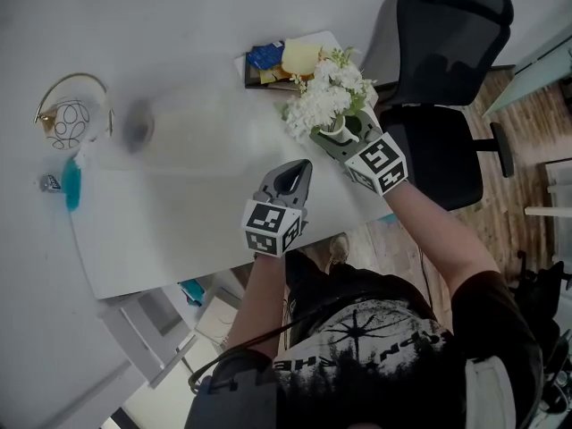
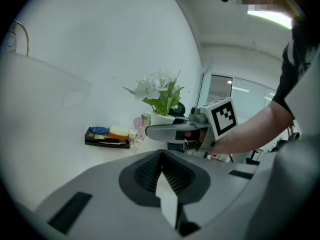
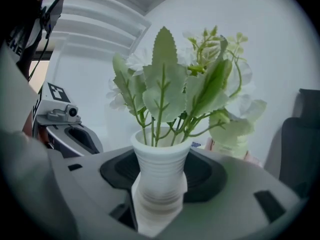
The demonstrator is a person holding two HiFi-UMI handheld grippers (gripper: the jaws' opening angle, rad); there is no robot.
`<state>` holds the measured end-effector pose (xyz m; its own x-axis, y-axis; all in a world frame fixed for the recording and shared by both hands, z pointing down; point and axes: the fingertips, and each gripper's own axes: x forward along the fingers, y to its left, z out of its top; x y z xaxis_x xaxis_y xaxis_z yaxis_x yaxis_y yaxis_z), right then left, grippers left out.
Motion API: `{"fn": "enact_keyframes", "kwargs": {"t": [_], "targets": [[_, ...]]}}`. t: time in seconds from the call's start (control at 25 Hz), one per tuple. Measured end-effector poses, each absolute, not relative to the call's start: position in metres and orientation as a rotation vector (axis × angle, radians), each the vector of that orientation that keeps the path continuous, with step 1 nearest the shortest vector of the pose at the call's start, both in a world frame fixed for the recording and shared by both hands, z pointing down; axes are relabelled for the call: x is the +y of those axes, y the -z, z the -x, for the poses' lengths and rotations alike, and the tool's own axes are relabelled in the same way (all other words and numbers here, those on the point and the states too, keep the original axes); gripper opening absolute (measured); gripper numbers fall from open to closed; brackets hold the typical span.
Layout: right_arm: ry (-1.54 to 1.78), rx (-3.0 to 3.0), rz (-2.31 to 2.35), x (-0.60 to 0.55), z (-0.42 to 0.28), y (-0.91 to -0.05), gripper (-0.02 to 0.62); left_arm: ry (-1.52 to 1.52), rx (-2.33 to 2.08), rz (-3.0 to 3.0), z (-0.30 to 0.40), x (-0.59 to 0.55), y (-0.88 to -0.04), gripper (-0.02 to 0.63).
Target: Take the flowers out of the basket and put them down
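Note:
A bunch of white flowers with green leaves (image 1: pixel 329 96) stands in a small ribbed white vase (image 3: pixel 159 179). My right gripper (image 1: pixel 344 141) is shut on the vase and holds it upright above the right side of the white table (image 1: pixel 206 239). In the left gripper view the flowers (image 2: pixel 159 91) and the right gripper (image 2: pixel 175 130) lie straight ahead. The left gripper (image 1: pixel 297 175) hovers near the table's front edge, just left of the vase, shut and empty. A gold wire basket (image 1: pixel 73 105) with a white patterned ball in it sits far left.
A dark tray (image 1: pixel 281 61) with blue and yellow items lies behind the flowers at the table's back edge. A blue object (image 1: pixel 71 186) rests near the basket. A black office chair (image 1: pixel 447 88) stands off the table's right end.

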<state>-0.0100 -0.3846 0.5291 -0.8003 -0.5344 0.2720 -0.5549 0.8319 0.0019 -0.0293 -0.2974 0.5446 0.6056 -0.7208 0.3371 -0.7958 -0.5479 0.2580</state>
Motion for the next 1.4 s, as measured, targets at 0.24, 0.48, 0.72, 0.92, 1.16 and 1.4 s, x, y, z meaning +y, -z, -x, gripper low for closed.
{"fn": "enact_keyframes", "kwargs": {"t": [0.24,0.48,0.72,0.92,1.16,1.4], "targets": [[-0.122,-2.786,-0.821,-0.386,0.012,-0.529,0.249,-0.293,-1.207,-2.443,0.023,-0.291,-0.553,0.011],[-0.15,-2.777,-0.806,-0.388,0.013,-0.532,0.249,-0.287,-1.188,-2.446,0.014,-0.288,-0.554,0.011],[-0.165,-2.772,-0.833,-0.386,0.01,-0.534,0.281,-0.303,-1.201,-2.446,0.013,-0.284,-0.554,0.011],[-0.191,-2.753,-0.832,-0.383,0.001,-0.538,0.298,-0.313,-1.21,-2.469,0.006,-0.282,-0.546,0.011],[-0.226,-2.751,-0.803,-0.369,-0.011,-0.535,0.298,-0.308,-1.221,-2.49,-0.001,-0.28,-0.53,0.011],[-0.214,-2.755,-0.789,-0.352,-0.034,-0.52,0.296,-0.298,-1.233,-2.496,-0.008,-0.276,-0.514,0.011]]}}
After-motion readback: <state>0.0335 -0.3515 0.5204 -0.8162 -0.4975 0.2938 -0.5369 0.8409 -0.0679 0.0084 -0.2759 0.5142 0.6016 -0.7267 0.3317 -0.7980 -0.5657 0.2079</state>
